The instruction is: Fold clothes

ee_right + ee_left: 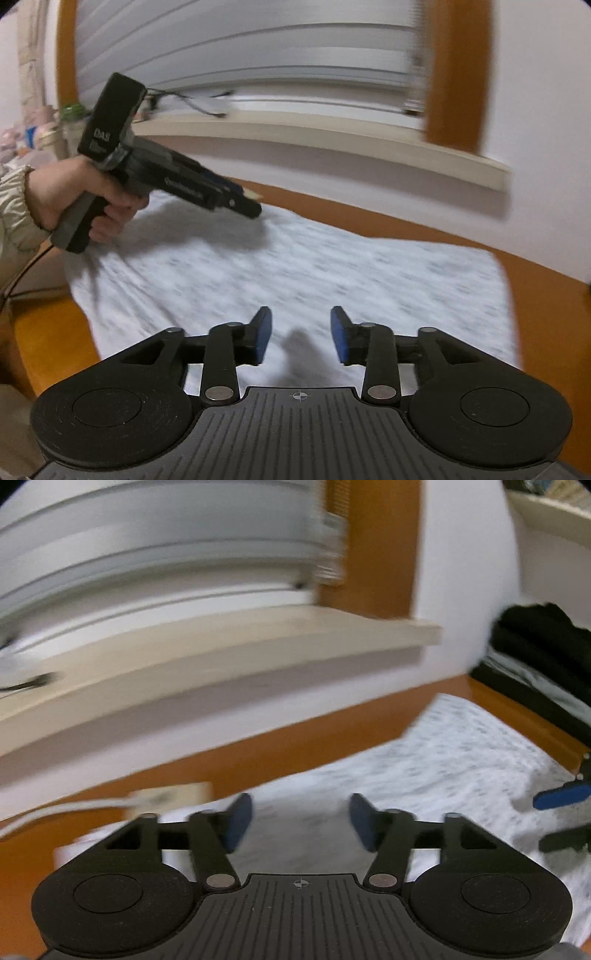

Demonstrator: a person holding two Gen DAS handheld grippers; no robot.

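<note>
A person's left hand (88,199), cuff of a pale sleeve (14,206) at the wrist, grips a pistol-style handle and aims the left gripper (301,821) slightly downward over a white-grey speckled garment (295,273) spread flat on an orange table (48,332). Its blue-padded jaws stand apart with nothing between them. To the right, the right gripper (301,334) hovers above the same cloth, jaws likewise parted and empty. A pale windowsill (332,144) runs behind; both views are motion-blurred.
</note>
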